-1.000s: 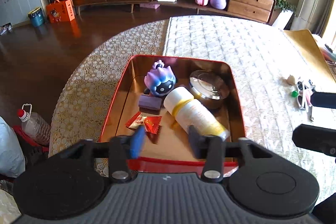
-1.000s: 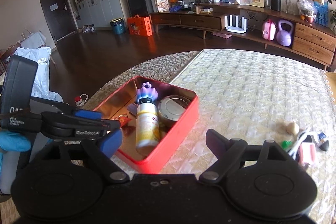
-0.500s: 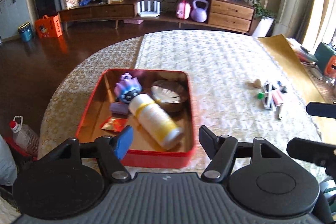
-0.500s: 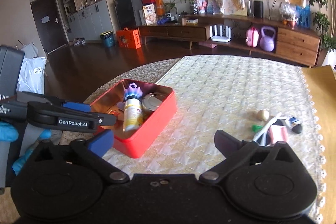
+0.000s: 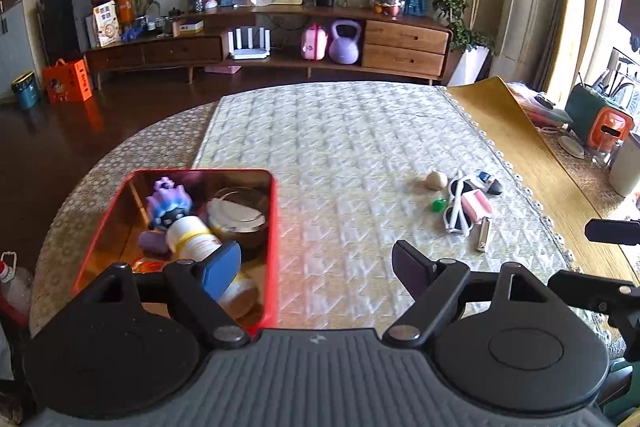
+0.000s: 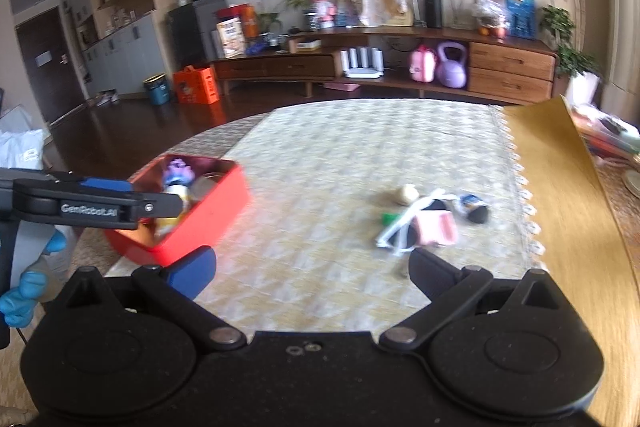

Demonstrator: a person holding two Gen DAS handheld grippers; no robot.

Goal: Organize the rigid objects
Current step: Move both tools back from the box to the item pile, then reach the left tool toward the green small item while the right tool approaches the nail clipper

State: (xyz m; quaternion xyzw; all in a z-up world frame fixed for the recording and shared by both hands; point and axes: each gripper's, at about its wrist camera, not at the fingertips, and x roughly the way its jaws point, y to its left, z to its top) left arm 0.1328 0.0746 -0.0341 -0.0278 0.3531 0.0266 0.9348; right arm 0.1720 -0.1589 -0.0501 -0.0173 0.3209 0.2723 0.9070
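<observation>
Round table under a quilted cream cloth (image 5: pixel 340 147), spread wide. Red rectangular metal tin (image 5: pixel 273 227) at its left side, holding a white bottle with yellow band (image 5: pixel 192 237), a purple spiky toy figure (image 5: pixel 168 205) and a round silver tin (image 5: pixel 236 217). Well apart to the right, a loose cluster: white-framed sunglasses (image 5: pixel 456 211), pink block (image 5: pixel 476 205), beige ball (image 5: pixel 436 180), green cap (image 5: pixel 438 204). Left gripper (image 5: pixel 316 263) empty, jaws opening. Right gripper (image 6: pixel 312 267) spread wide, nothing between

Table (image 5: pixel 340 131): quilted cloth (image 5: pixel 360 163), red tin (image 5: pixel 274 227), sunglasses (image 5: pixel 456 211).
</observation>
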